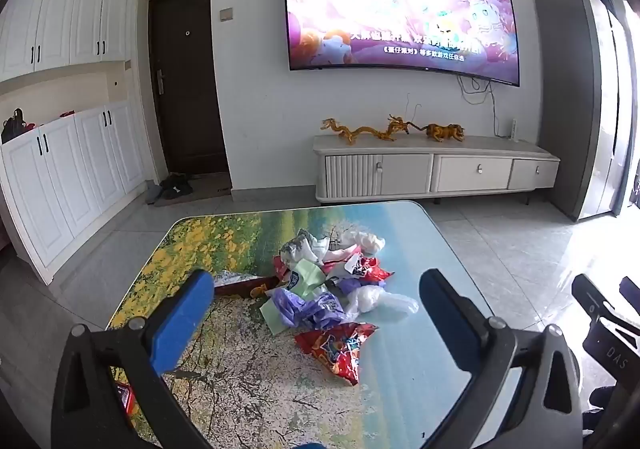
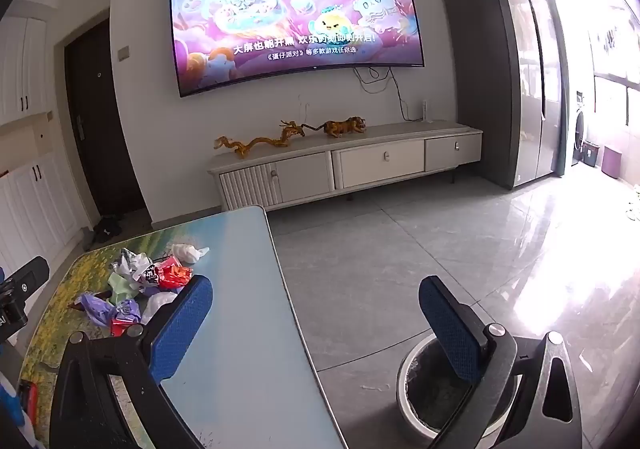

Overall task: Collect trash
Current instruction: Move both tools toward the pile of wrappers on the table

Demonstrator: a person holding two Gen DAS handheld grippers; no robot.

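**Nothing picked up yet, both grippers still hovering short of the pile**

So this looks like the very start of the job. The trash pile [image 1: 336,281] sits in the middle of the left wrist frame, on the counter [image 1: 404,389] with the landscape print. It's a loose heap: a red snack wrapper [image 1: 340,345] nearest the camera and slightly apart from the rest, purple wrappers [image 1: 308,309], a pale green one [image 1: 308,277], and some white crumpled plastic [image 1: 376,299].

The left gripper [image 1: 316,325] has its blue fingers [image 1: 184,321] spread as wide as they go, with nothing between them; they frame the pile but I'd say they're short of it, not touching. The right gripper [image 2: 316,329] is just as wide open and empty. In its view the pile is off at the left middle, and a round bin [image 2: 416,381] stands on the floor at lower right, beside the counter edge and partly behind one finger.

My read: step in hand is the approach. Next move probably wants the left one down over that red wrapper, pinching gently since it's thin crinkly film, then over to the bin.
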